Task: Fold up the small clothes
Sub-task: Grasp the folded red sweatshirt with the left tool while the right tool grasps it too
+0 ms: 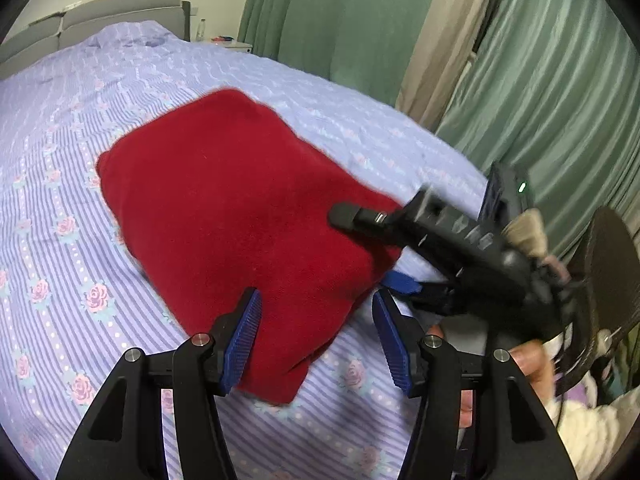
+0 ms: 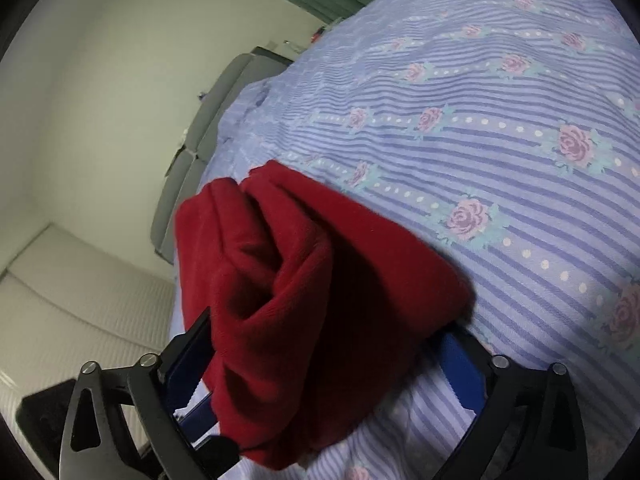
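A folded red garment [image 1: 240, 216] lies on the striped floral bedspread [image 1: 60, 240]. My left gripper [image 1: 316, 336] is open, its blue pads either side of the garment's near corner, just above it. The right gripper [image 1: 384, 256] shows in the left wrist view at the garment's right edge, one finger over the cloth and a blue pad under it. In the right wrist view the right gripper [image 2: 328, 356] has its jaws wide apart around the thick folded edge of the red garment [image 2: 304, 288]; the pads do not visibly press it.
The bedspread [image 2: 500, 128] covers the whole bed. A grey headboard [image 1: 120, 12] stands at the far end, with a small bedside table [image 1: 236, 44] beside it. Green curtains [image 1: 540, 80] hang along the right side. The bed's right edge is near the right gripper.
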Available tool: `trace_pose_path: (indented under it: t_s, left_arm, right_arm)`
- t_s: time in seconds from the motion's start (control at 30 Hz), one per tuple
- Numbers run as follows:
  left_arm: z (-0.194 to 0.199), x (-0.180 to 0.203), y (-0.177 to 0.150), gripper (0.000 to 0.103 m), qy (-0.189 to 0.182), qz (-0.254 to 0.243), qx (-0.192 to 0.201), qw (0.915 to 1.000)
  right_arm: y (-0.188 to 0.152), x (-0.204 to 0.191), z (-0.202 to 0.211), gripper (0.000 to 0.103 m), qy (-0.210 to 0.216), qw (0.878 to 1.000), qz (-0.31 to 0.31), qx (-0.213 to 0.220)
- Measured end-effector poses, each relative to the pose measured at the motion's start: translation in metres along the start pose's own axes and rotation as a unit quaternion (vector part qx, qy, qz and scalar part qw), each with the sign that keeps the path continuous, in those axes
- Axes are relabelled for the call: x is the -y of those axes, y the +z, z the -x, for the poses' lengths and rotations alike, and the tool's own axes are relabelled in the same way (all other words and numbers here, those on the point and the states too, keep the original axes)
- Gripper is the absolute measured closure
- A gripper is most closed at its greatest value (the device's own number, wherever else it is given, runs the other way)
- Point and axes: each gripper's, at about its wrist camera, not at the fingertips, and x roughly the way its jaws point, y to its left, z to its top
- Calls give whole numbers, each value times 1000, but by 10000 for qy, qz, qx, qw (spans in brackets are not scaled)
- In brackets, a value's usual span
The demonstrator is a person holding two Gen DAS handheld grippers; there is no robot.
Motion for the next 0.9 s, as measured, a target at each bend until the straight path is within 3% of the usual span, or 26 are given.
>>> trace_pose_path:
  t_s: [0.07,0.13,0.23,0.43,0.73,0.9]
  left_arm:
    - [11,-3,2,39,-111,239,92,9996]
    - [30,-11,3,28,-127,469,468,9977]
    - [45,-30,7,20,-13,846,757,9935]
    - [13,-64,16,20,4,1387,247,9900]
    - [-14,-76,20,17,56,1513,198,9883]
    - [-32,-100,10,11,-602,2094,121,9759]
  right_arm:
    - [0,0,1,19,-57,10000,22,36]
    - [-1,2,5,23,-2,10000,-27,89]
    - [-1,6,8,26,68,9999,-51,114]
    - [-2,6,6,27,51,9999,50,145]
    - [-4,8,8,27,77,9998,100,143]
    - [-7,9,9,27,67,9997,151,203]
